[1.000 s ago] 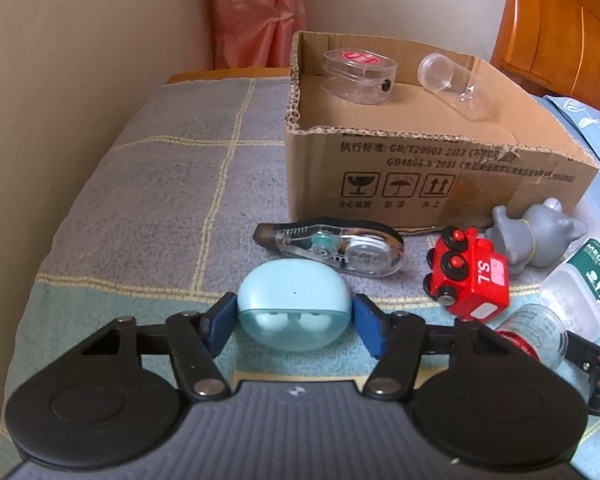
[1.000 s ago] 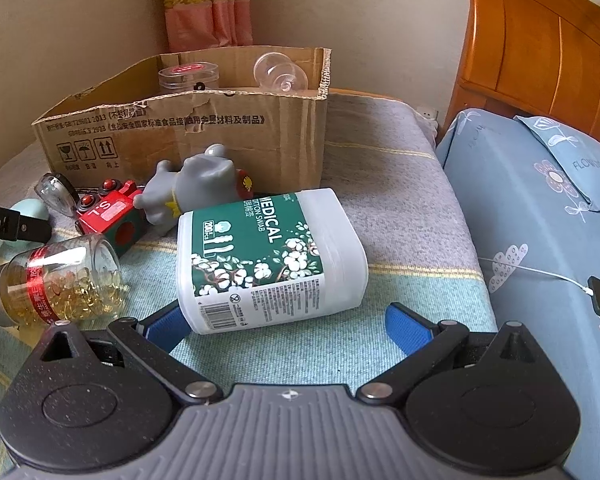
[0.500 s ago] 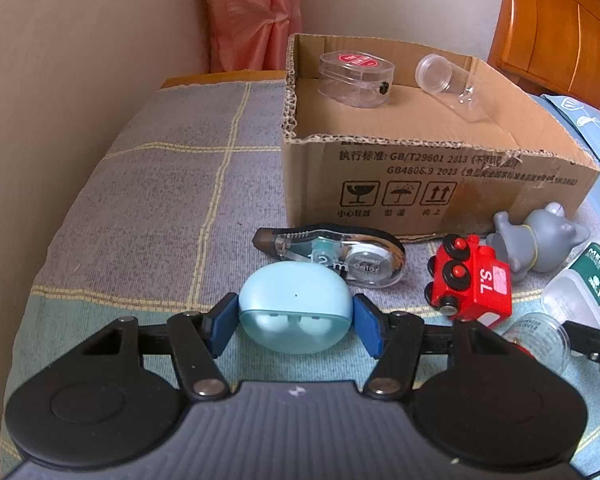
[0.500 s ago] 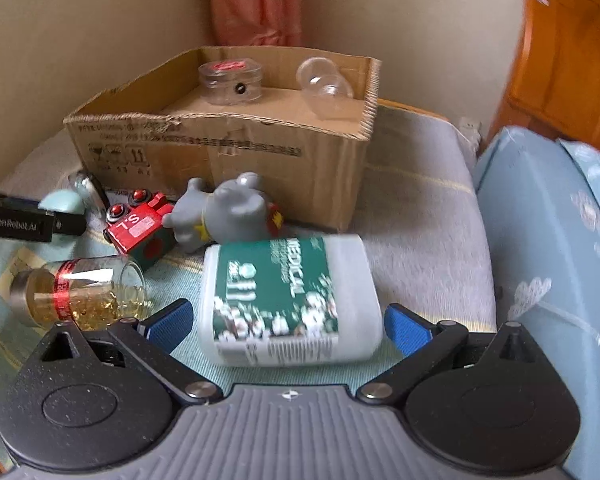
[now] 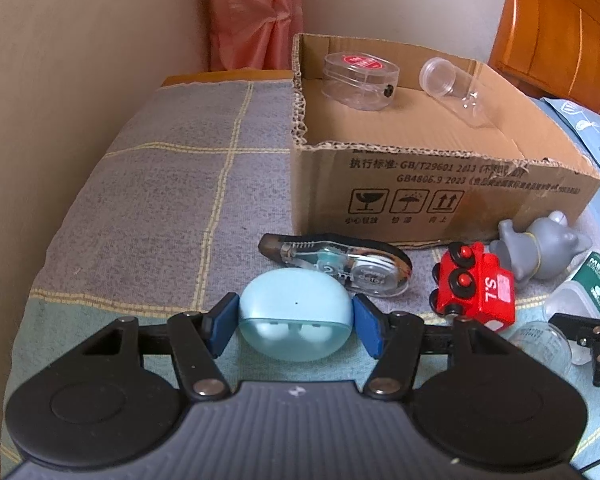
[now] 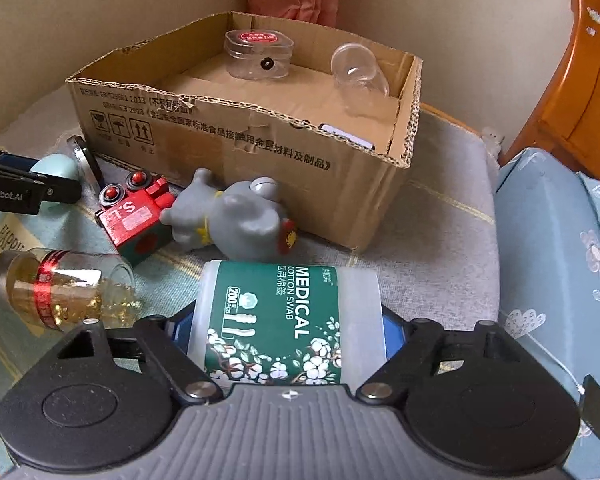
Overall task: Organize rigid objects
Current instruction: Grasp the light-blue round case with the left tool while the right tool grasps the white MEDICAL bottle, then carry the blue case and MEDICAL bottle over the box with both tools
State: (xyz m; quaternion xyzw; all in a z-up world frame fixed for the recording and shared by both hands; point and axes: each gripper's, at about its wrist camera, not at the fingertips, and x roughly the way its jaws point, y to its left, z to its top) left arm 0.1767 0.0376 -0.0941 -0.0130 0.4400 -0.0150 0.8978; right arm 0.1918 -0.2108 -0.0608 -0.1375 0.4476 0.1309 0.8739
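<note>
Surface: checked grey-and-teal blanket (image 5: 148, 208) on a bed, beige wall and pink curtain (image 5: 256, 12) behind.
Left gripper (image 5: 295, 322): blue pads (image 5: 222, 322) pressed against both sides of the pale blue earbud case (image 5: 295, 312), clamped on it.
Right gripper (image 6: 284, 330): jaws closed onto the cotton swab tub (image 6: 288, 320), which lies on its side between them.
Near items: capsule bottle (image 6: 60, 292) lying on its side, left of the tub.
Middle items: red toy vehicle (image 5: 476, 286), grey elephant figure (image 6: 236, 216) and correction tape dispenser (image 5: 340, 264), all loose on the blanket before the box.
Far: cardboard box (image 5: 440, 196) holding a clear lidded container (image 5: 360, 80) and a clear tube (image 5: 456, 88).
</note>
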